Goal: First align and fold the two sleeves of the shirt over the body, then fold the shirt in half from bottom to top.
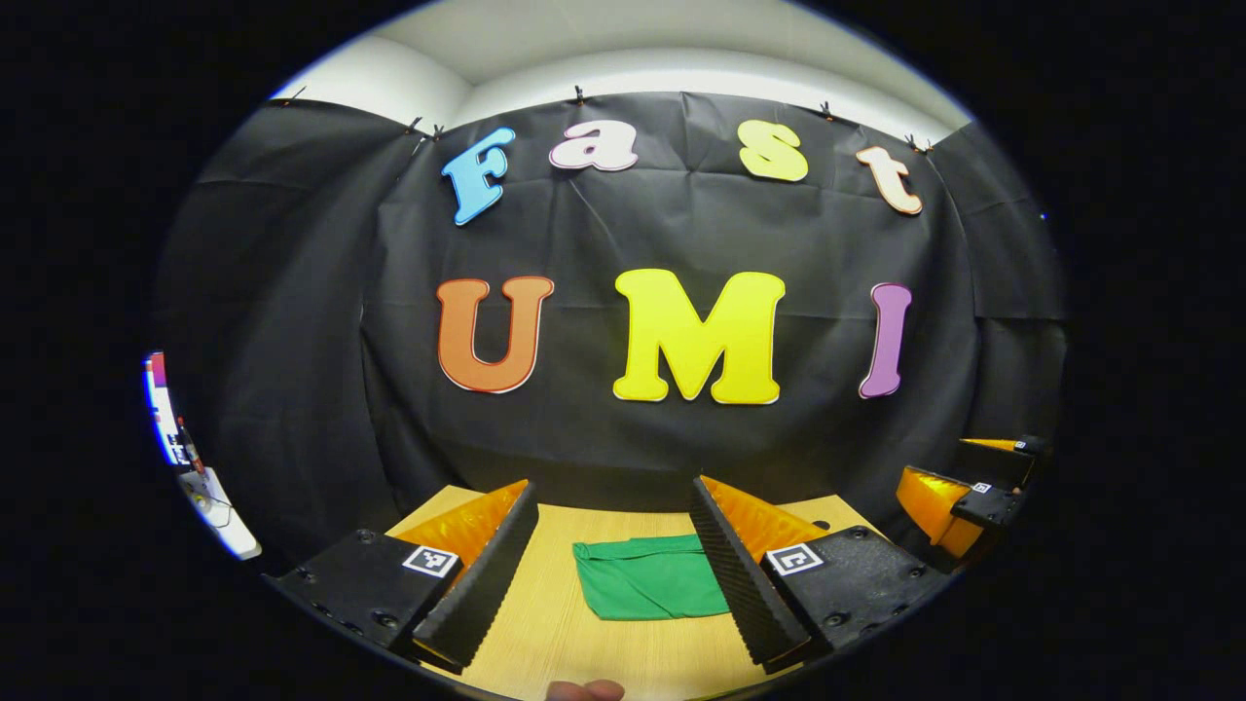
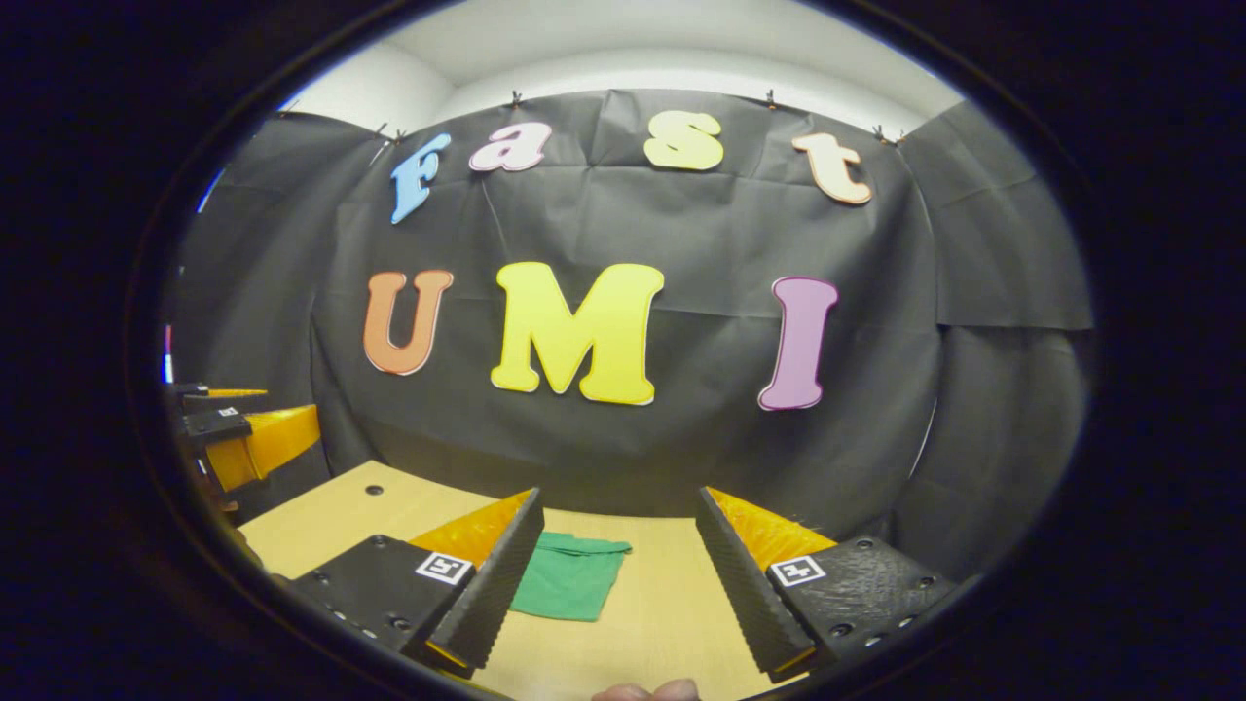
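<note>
Shirt (image 1: 650, 579), green and folded into a compact rectangle, lies on the wooden table (image 1: 584, 643) before you; your left claw (image 1: 613, 574) and right claw (image 2: 618, 574) hover above it, each spread wide and holding nothing.

This is a purpose-built recording booth rather than a home. Black cloth (image 1: 681, 243) hangs as a backdrop, clipped (image 1: 580, 94) along its top edge, with a plain white wall and ceiling (image 1: 623, 49) above it. A bare light wooden table (image 2: 662, 604) stands against the cloth, and some equipment with cables (image 1: 200, 487) sits at the booth's edge.
</note>
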